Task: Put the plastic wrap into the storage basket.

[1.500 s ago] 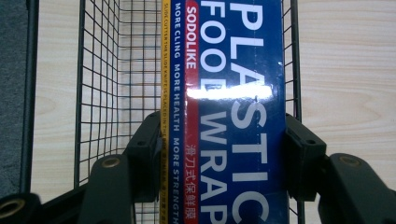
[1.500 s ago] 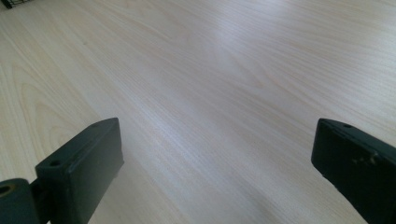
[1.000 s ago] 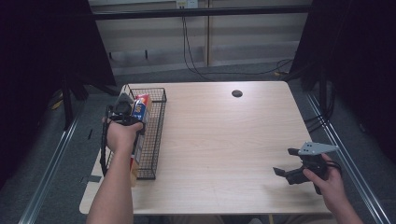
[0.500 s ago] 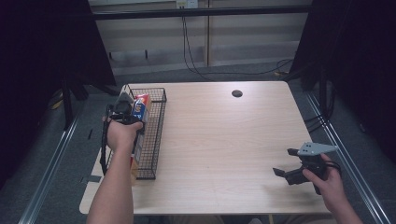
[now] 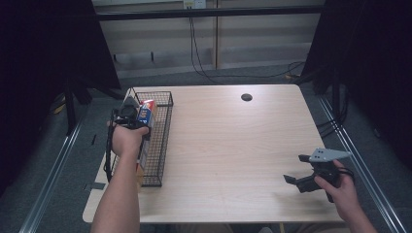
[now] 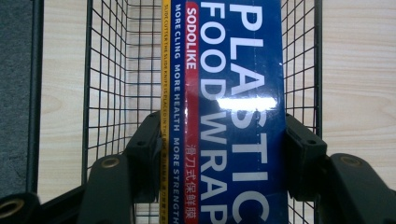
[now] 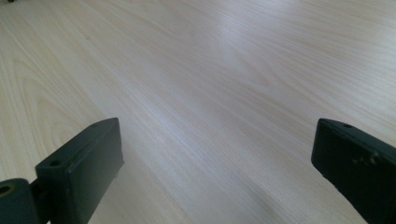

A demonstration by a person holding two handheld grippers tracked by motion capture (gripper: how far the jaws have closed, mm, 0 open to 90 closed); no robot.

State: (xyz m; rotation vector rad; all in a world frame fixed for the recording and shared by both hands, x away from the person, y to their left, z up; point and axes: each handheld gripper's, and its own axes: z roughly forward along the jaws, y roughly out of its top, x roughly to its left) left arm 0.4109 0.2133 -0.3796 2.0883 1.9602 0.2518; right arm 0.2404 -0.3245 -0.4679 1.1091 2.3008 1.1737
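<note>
Evidently light, stiff and glossy, the plastic wrap box [image 6: 233,112] sits lengthwise over the wire basket [image 5: 163,141], pinched across its long sides by the left gripper [image 6: 219,154], while the right gripper [image 5: 303,170] hangs spread over bare table [image 5: 233,145].

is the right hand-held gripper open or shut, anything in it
Open and empty. In the right gripper view the right hand-held gripper has its jaws set wide apart, with bare wooden table between them.

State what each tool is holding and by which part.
Left tool clamps the blue plastic wrap box across its long sides, over the wire basket. Right tool is open, holding nothing.
</note>
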